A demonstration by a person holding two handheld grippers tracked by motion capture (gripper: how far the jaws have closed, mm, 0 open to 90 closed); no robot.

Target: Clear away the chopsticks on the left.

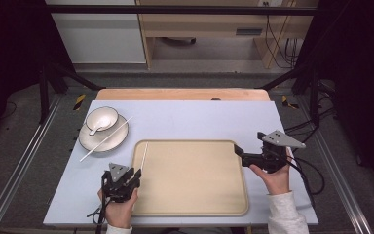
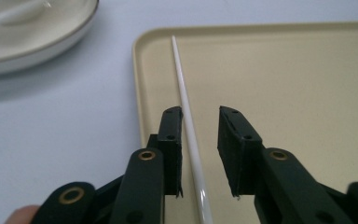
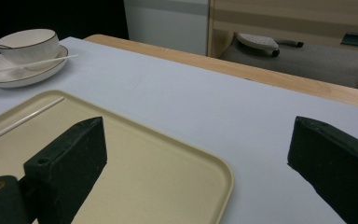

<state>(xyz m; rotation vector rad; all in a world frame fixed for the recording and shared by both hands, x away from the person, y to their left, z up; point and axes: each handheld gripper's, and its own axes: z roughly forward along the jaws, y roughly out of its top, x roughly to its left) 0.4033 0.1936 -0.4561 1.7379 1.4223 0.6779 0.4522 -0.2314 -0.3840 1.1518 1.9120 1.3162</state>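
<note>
Left gripper view, chopstick (image 2: 186,116) between parted jaws

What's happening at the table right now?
A person holds a gripper in each hand. The left gripper is open around one white chopstick lying along the left edge of the tan tray. The right gripper hovers open at the tray's right edge. A second chopstick lies across the plate, which holds a bowl and spoon.

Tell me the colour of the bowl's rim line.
Dark, thin line on a white bowl; clearest in the right gripper view.
</note>
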